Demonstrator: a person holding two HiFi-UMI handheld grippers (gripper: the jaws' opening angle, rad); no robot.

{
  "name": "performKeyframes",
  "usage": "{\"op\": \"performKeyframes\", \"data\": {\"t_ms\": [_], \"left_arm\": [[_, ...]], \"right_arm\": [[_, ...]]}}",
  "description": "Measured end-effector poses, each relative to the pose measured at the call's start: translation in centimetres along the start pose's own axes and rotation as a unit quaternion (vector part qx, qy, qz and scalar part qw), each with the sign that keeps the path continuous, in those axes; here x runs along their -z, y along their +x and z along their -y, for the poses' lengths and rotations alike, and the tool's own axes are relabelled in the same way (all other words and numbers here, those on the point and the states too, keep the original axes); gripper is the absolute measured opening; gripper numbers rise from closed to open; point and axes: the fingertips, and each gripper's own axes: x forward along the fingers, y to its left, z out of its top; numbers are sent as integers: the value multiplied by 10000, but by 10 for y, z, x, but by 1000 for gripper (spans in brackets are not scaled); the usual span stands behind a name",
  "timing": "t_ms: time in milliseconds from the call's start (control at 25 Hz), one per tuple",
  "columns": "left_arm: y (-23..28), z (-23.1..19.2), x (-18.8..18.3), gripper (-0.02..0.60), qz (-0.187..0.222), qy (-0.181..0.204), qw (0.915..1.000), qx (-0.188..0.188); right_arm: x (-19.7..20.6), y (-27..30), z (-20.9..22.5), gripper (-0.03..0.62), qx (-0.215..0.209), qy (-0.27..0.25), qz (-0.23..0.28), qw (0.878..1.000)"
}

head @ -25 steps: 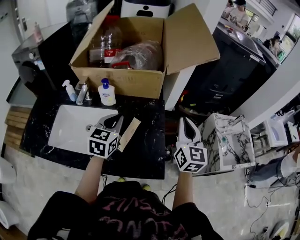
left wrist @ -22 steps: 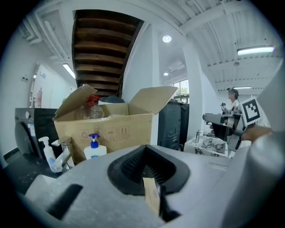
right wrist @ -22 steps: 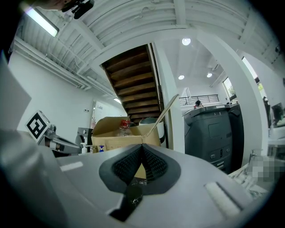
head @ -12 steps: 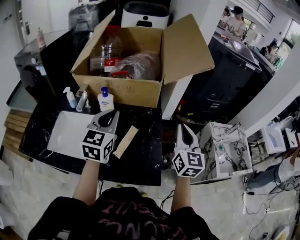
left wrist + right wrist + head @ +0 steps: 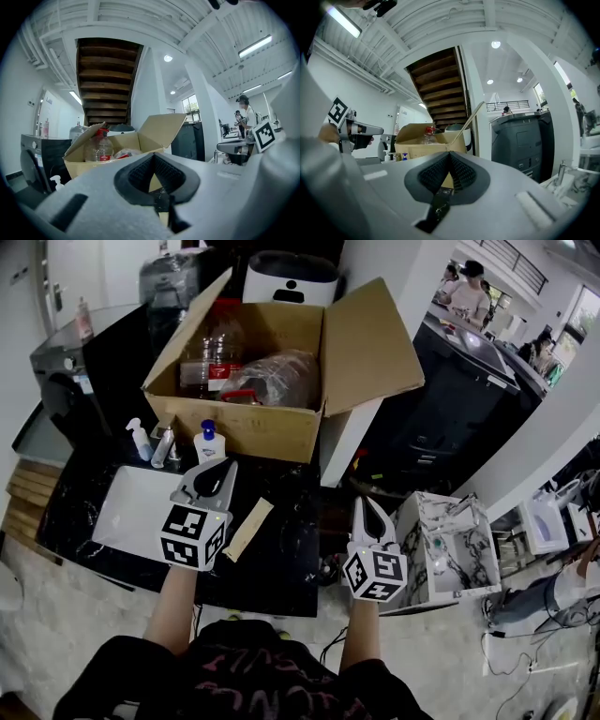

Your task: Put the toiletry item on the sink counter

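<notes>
A flat tan toiletry packet (image 5: 248, 529) lies loose on the black marble counter (image 5: 291, 549), just right of the white sink basin (image 5: 131, 507). My left gripper (image 5: 225, 468) hovers above the counter over the basin's right edge, shut, with nothing between its pads (image 5: 140, 171). The packet sits slightly right of and below it. My right gripper (image 5: 367, 503) hangs off the counter's right end, shut and empty, its pads (image 5: 461, 173) meeting at the tips. At the basin's back stand a spray bottle (image 5: 141, 439), a small tube (image 5: 164, 446) and a blue-capped soap bottle (image 5: 210, 442).
An open cardboard box (image 5: 267, 418) holding plastic bottles and a bag stands at the counter's back, its flaps spread. A white marbled open box (image 5: 450, 535) sits to the right. A dark appliance (image 5: 56, 371) stands at the left. People stand at the far right.
My left gripper has risen off the counter, away from the tan packet, which stays lying where it was. The right gripper has hardly moved.
</notes>
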Motion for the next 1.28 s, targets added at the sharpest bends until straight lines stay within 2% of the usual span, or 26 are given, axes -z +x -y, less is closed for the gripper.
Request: {"op": "performKeyframes", "data": {"t_ms": [400, 1280], "left_arm": [[-2, 2, -8, -3, 113, -42, 9999, 22], [-3, 6, -8, -3, 86, -8, 9999, 108]], "right_arm": [[-2, -1, 0, 9, -28, -80, -22, 10000], [-6, -5, 6, 9, -23, -137, -78, 9999]]}}
